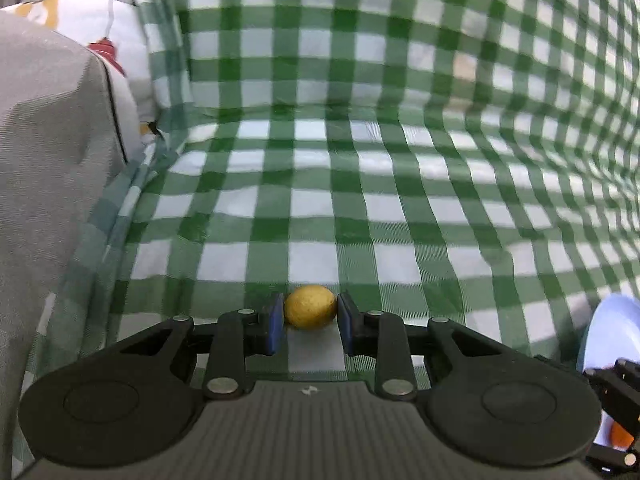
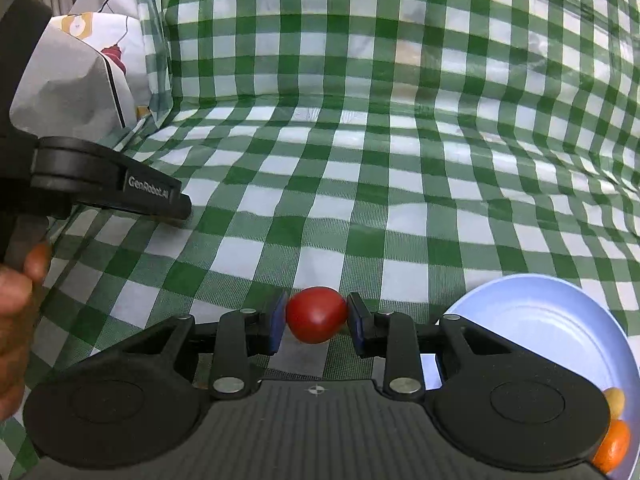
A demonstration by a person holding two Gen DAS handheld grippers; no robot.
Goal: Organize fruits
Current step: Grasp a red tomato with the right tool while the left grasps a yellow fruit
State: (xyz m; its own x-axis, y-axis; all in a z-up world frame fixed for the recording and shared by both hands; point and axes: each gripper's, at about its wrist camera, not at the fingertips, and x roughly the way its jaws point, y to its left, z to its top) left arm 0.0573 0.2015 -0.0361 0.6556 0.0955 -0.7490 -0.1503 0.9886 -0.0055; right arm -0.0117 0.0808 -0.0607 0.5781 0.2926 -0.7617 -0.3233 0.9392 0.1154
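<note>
In the left wrist view my left gripper is shut on a small yellow fruit, held just above the green checked cloth. In the right wrist view my right gripper is shut on a red round fruit, also low over the cloth. A pale blue plate lies to the right of the right gripper, with an orange fruit and a small yellow fruit at its right rim. The plate's edge shows at the far right of the left wrist view.
The checked cloth rises up as a backdrop behind the surface. A grey cushion and patterned white fabric stand at the left. The left gripper's body and the hand holding it show at the left of the right wrist view.
</note>
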